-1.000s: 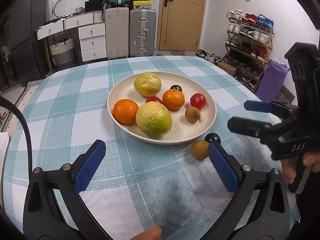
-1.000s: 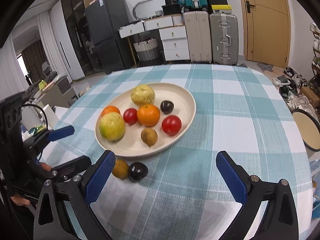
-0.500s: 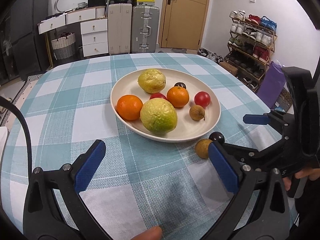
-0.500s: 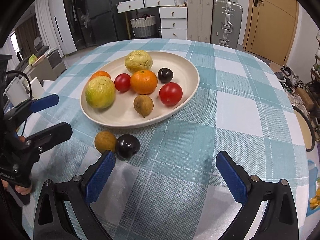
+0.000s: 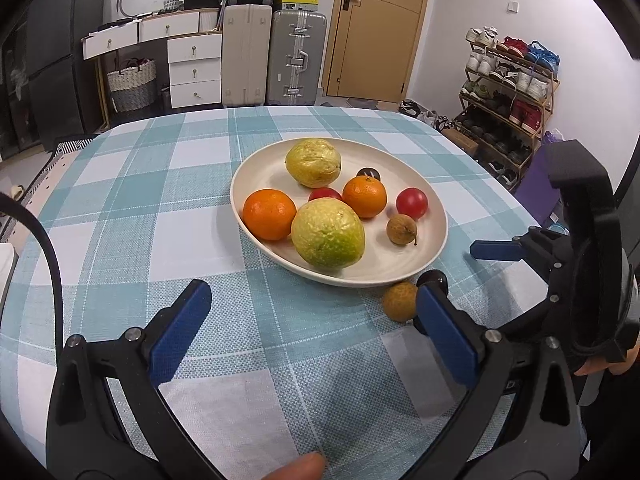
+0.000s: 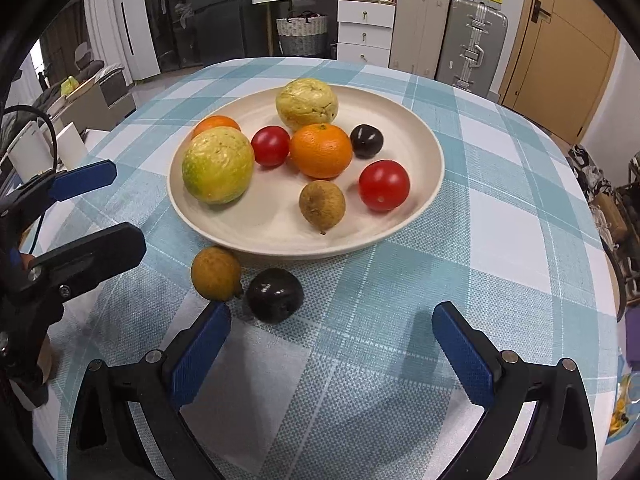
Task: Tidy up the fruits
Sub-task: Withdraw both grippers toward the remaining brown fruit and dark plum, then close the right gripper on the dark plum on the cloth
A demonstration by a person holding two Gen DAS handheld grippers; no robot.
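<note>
A cream plate (image 6: 432, 136) on the checked tablecloth holds two yellow-green guavas, two oranges, two red tomatoes, a dark plum and a brown longan. Two fruits lie loose on the cloth against the plate's near rim: a brown longan (image 6: 216, 267) and a dark plum (image 6: 274, 295). My right gripper (image 6: 332, 354) is open just short of them, its left pad close to the longan. In the left wrist view the plate (image 5: 240, 184) lies ahead, and the loose longan (image 5: 398, 302) sits by the right pad of my open left gripper (image 5: 314, 334). That pad half hides the plum (image 5: 432, 280).
The round table's edge curves close on both sides. My left gripper (image 6: 116, 208) sits low at the left in the right wrist view. Beyond the table stand suitcases (image 5: 296, 64), white drawers (image 5: 194, 72), a door and a shoe rack (image 5: 504, 96). A fingertip (image 5: 296, 468) shows at the bottom.
The right gripper has come down and forward toward the two loose fruits, which now look much larger. The left gripper has edged a little closer to the plate. Both stay open.
</note>
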